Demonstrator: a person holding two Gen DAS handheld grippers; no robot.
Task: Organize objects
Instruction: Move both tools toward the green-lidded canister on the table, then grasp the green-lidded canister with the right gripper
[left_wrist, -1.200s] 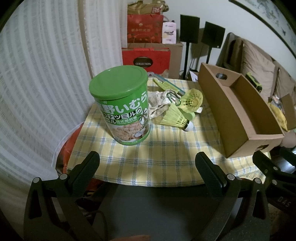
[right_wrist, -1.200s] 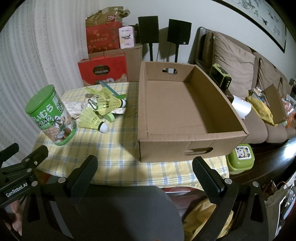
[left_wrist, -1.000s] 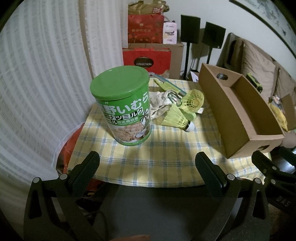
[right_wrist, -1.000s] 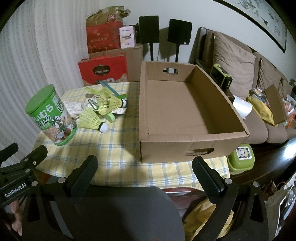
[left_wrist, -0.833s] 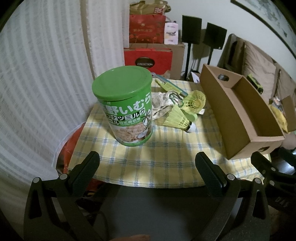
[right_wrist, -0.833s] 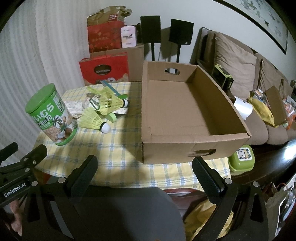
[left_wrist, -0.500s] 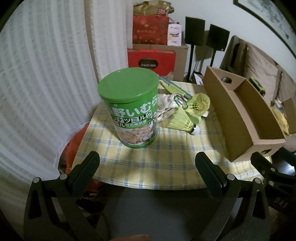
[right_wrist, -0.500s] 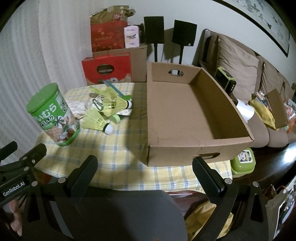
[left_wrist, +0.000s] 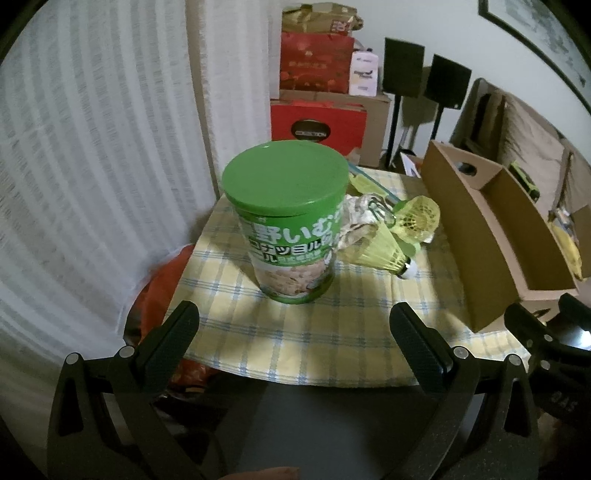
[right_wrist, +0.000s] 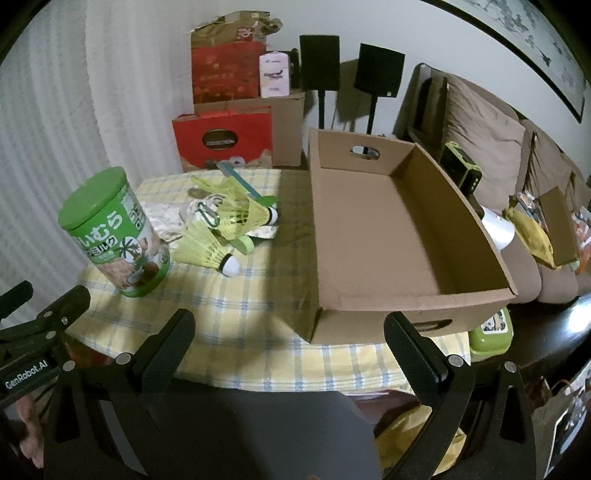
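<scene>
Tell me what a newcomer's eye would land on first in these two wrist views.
First, the green-lidded snack canister standing upright near the left end of the checked tablecloth, right ahead of the left gripper, whose jaws are wide open. Next, the big empty cardboard box filling the table's right side before the open right gripper. Between them lies a bright clutter of yellow-green shuttlecocks.

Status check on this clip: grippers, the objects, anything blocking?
Left gripper open, empty, facing the green can. Right gripper open, empty. Cardboard box empty; shuttlecocks beside the can. Nothing between left gripper and can.
</scene>
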